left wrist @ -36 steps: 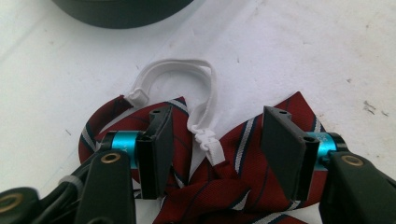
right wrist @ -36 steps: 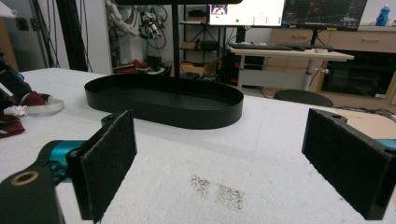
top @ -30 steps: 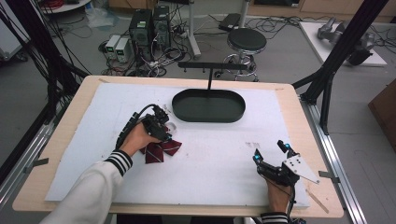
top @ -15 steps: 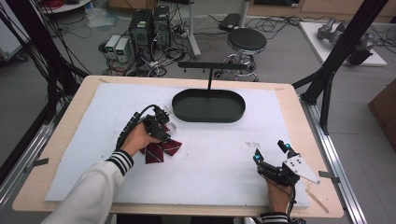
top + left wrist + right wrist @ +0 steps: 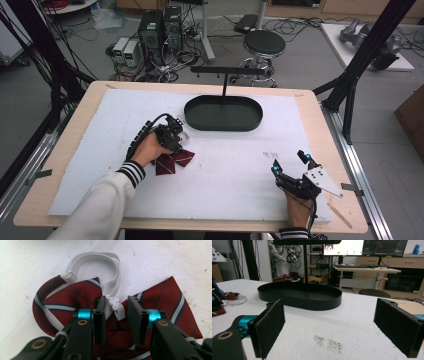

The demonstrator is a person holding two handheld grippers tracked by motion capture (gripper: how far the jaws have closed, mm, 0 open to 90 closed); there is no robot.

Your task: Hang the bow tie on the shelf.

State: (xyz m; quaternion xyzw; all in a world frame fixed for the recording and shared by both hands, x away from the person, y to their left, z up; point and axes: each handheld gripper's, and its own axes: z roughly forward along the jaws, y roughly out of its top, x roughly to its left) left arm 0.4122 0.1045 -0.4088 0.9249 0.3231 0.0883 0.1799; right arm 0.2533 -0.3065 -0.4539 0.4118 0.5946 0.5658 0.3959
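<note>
The bow tie (image 5: 75, 302) is smooth striped red cloth with a white elastic strap (image 5: 113, 285); the matt black tray (image 5: 223, 113) sits on a rough white mat (image 5: 230, 165).

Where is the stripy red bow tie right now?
In the high view the bow tie lies on the white mat, left of middle, just in front of the black oval tray. The left gripper sits over its knot, jaws apart.

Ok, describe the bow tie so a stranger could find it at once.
Start at the black oval tray on the white mat. Just in front of its left end, under the left tool, lies the bow tie: dark red, striped, with a white elastic strap.
</note>
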